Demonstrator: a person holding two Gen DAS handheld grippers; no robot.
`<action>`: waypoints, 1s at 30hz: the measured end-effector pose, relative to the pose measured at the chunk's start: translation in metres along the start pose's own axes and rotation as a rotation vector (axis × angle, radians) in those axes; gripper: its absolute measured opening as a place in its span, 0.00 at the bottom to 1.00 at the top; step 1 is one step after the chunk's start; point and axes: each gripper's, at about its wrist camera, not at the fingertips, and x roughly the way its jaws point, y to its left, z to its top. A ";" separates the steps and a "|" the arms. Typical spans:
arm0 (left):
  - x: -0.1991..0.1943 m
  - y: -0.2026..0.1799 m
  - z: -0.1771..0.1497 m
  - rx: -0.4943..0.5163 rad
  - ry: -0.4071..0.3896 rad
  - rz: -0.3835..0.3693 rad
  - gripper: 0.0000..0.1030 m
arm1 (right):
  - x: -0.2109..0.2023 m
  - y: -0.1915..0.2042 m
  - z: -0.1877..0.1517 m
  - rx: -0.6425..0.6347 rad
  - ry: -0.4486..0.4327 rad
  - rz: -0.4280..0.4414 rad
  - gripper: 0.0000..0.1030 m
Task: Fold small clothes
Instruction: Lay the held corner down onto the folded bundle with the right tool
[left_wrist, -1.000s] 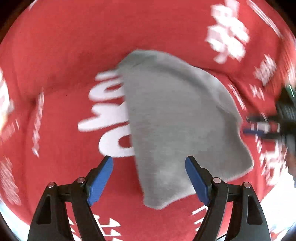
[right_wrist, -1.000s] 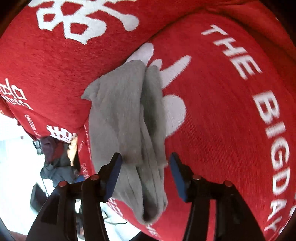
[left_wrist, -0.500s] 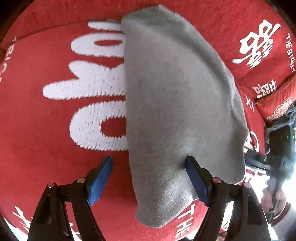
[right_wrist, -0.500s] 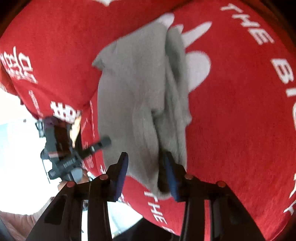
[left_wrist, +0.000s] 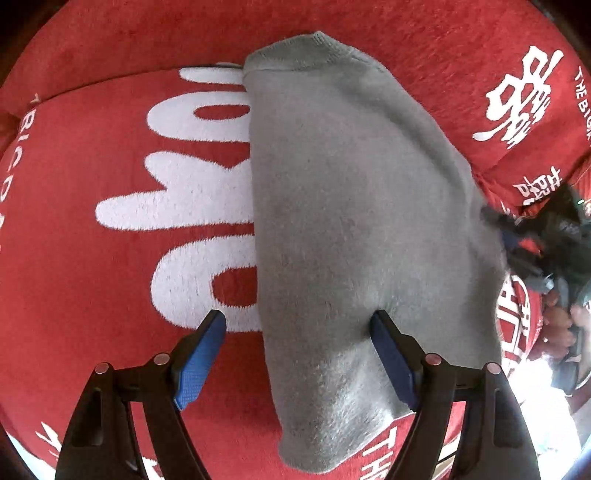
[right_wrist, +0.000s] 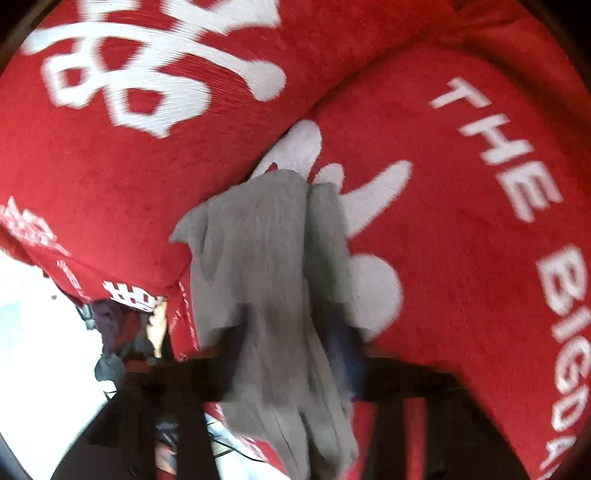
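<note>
Already pinching one end of the grey garment on the red cushion.

Left wrist view: hovered steeply over the near end, left gripper spread wide, one blue pad on bare red beside the cloth's edge, the other pressed into the grey surface, nothing clamped; probably poised to take that end for the fold. Far right, glimpsed the right gripper at the cloth's side edge, a hand behind it.

Right wrist view, blurred: was closing the right gripper on bunched grey fabric lying between the pads and draped over the cushion's front edge.
</note>
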 end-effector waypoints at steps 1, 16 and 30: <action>0.001 0.000 -0.002 -0.002 -0.002 -0.003 0.79 | 0.000 0.002 0.002 -0.007 -0.003 0.001 0.16; 0.004 -0.006 0.002 -0.002 0.019 0.025 0.79 | -0.033 -0.024 -0.029 -0.031 0.001 -0.090 0.26; 0.003 -0.012 -0.008 0.025 0.037 0.050 0.79 | -0.015 -0.013 -0.107 -0.051 0.104 -0.048 0.06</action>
